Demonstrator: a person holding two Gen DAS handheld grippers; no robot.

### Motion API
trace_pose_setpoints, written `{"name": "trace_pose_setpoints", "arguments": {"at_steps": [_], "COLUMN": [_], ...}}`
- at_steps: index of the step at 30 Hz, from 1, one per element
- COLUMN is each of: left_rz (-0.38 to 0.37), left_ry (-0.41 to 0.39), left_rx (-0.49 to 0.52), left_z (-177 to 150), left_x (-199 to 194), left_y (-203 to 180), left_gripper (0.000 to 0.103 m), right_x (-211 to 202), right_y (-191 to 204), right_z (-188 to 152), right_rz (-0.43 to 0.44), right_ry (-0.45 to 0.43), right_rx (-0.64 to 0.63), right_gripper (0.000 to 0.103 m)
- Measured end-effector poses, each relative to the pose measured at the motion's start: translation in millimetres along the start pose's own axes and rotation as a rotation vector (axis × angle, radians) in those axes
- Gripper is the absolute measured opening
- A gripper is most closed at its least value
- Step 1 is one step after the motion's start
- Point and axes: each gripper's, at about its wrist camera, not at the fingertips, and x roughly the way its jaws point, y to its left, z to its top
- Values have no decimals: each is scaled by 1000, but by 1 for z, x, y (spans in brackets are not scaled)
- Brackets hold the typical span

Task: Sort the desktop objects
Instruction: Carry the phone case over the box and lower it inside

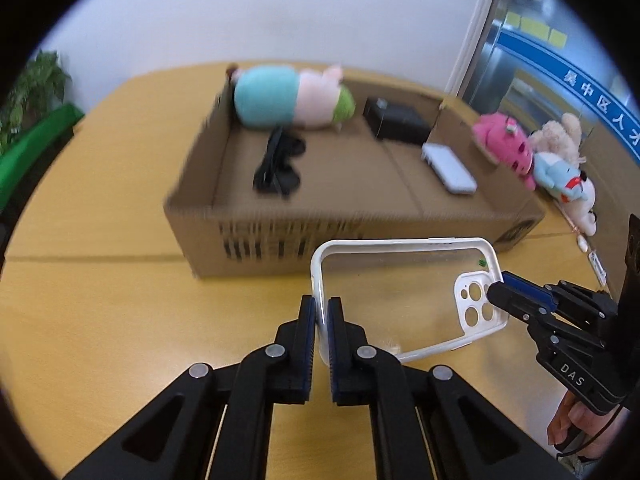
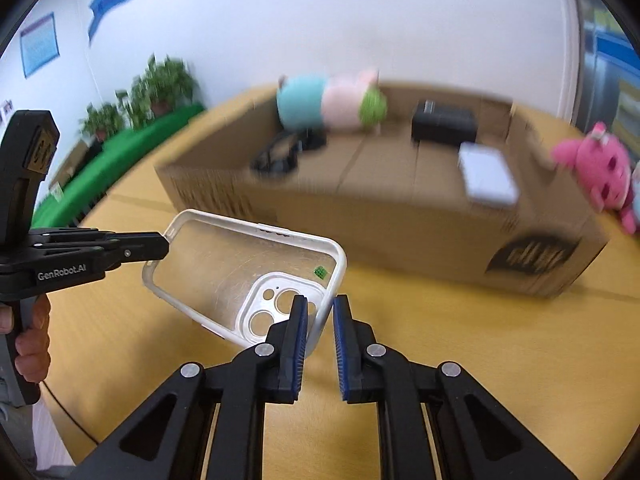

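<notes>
1. A clear phone case (image 1: 404, 296) with a white rim was held up off the yellow table (image 1: 100, 300), just in front of a shallow cardboard box (image 1: 320, 236). It was gripped at both ends.
2. The left gripper (image 1: 322, 312) was pressed together on the rim of the case's plain end; the blue pads pinched the thin white edge between them.
3. The right gripper (image 2: 320, 312) was likewise clamped on the rim at the camera-cutout end. In the left wrist view its tips met the case beside the lens holes.
4. Probable reason for the two-ended hold: the case is a light, flexible shell with only a narrow rim to bite, so one pinch would likely let it swing or twist. Two keep it level.
5. In the right wrist view the case tilted a little, the plain end higher.
6. The box already held a teal-and-pink plush (image 1: 288, 96), a black strap or cable bundle (image 1: 278, 164), a black box (image 1: 396, 120) and a pale flat device (image 1: 448, 168). It reads as the sorting bin, with like things apparently grouped by section.
7. A pink plush (image 1: 504, 144) and other soft toys (image 1: 564, 176) lay outside the box, at its right end, seemingly not yet sorted.
8. Judgement: the case is mid-carry, and the next move calls for clearing the near wall. Risk: uneven pull could flex the case out of a pinch.
9. The background was motion-blurred, so fine detail in the box could not be read.
</notes>
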Motion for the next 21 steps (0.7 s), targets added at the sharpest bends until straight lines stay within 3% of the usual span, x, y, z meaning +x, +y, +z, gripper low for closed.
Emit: {"name": "trace_pose_setpoints", "arguments": {"at_steps": [4,11,16,21], "left_rz": [-24,-51,-61,-45], "left_ry": [-66,-91,-53,21], "left_rx": [28,84,89,68], "left_z": [38,87,109,119], "left_x": [-14,1,25,59], "left_y": [-9,-38,-46,-38], "left_gripper": [5,5,5,5], "right_x": [-33,-52,-44,-7], "right_y": [-3,-27,-50,-71], "right_z": [32,81,103,112], "right_rz": [-18,-76,-89,-70], "right_ry": [-107,-173,-164,-89], "right_rx": [-13,-14,16,49], "right_gripper": [13,13,13,13]}}
